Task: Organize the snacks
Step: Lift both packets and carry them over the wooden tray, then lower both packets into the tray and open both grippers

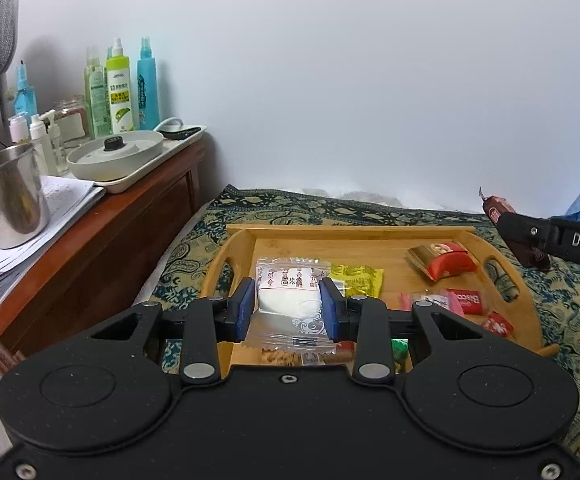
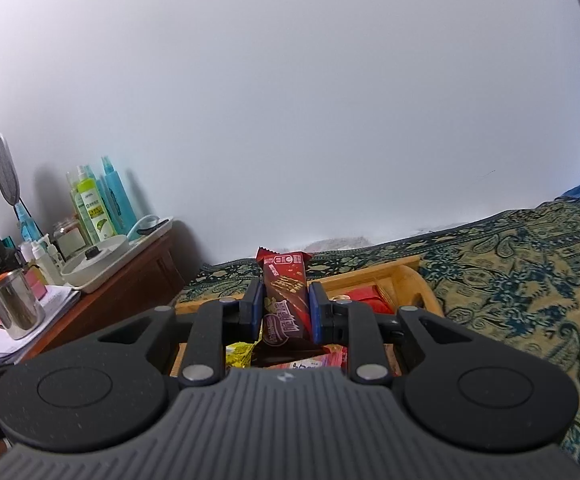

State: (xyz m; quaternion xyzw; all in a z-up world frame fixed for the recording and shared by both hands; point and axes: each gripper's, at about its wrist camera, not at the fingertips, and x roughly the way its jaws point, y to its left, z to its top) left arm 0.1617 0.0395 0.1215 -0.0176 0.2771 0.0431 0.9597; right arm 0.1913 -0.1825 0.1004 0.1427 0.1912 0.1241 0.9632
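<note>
Holding a white packet in my left gripper and a brown bar in my right, both clamped above the tray; I'd keep them level, packet toward its 9 o'clock side.

Left wrist cam sat just behind the left gripper, looking forward along its fingers and tilted down, close above the tray on the patterned cloth. Right wrist cam sat just behind the right gripper, pitched flatter, so the wall filled most of its frame above the fingers. Both views shared the tray, the cloth and, left of the fingers, the cabinet.
</note>
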